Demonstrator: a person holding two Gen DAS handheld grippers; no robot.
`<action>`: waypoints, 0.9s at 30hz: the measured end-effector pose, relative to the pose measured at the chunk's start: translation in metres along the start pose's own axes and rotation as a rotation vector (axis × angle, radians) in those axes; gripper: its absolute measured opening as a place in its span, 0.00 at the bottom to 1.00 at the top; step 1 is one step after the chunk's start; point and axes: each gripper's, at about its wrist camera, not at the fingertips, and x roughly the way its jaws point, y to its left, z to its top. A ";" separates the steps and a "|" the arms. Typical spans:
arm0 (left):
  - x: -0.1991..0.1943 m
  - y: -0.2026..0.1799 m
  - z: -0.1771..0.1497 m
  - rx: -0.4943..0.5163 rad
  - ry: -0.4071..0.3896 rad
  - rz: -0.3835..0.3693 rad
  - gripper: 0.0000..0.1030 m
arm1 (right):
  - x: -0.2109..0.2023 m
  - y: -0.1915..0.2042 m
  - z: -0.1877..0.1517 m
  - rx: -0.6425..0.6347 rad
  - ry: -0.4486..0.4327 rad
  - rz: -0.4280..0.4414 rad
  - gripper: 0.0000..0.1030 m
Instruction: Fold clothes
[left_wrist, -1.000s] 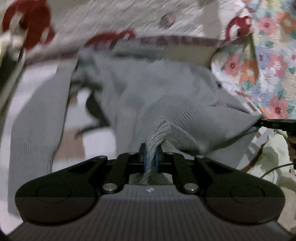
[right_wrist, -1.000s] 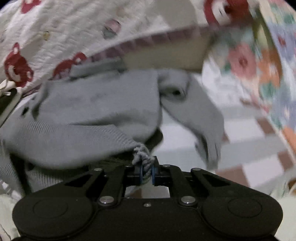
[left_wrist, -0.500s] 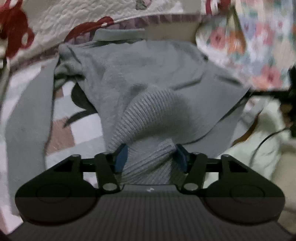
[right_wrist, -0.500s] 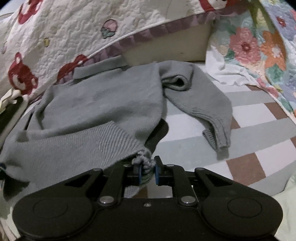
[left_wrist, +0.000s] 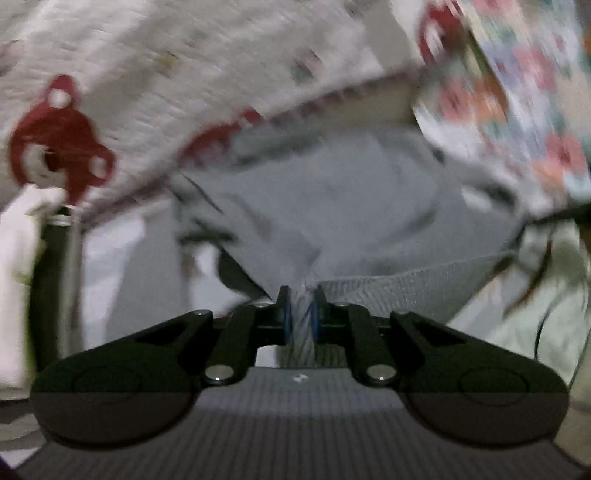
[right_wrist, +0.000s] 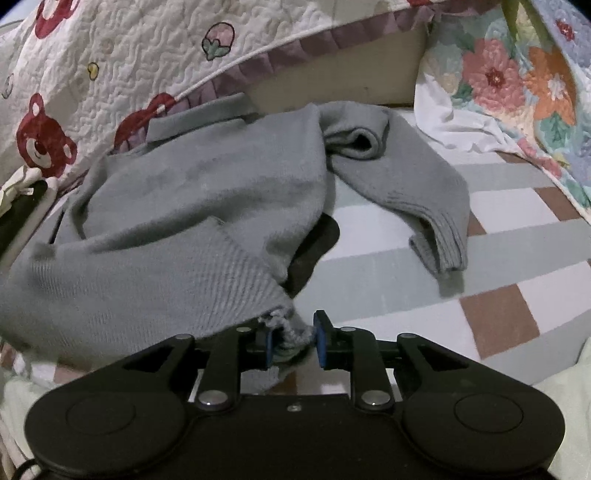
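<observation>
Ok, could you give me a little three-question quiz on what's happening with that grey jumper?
1. True or false: the left claw is clamped on the grey knitted sweater at its ribbed hem.
2. The sweater's loose sleeve lies on: A a wooden floor, B a checked bedcover, C a metal tray.
3. Fill in: the white quilt behind the sweater is printed with red ____.

Key: 1 true; 2 B; 3 bears.
</observation>
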 end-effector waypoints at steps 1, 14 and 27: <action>0.003 0.004 -0.004 -0.021 0.022 -0.004 0.09 | 0.001 -0.001 -0.001 0.002 0.003 0.003 0.25; 0.035 0.023 -0.065 -0.283 0.227 -0.123 0.14 | 0.010 0.001 -0.009 0.013 0.041 0.069 0.29; 0.047 0.004 -0.068 -0.197 0.320 -0.150 0.54 | 0.023 0.004 -0.016 -0.003 0.073 0.062 0.46</action>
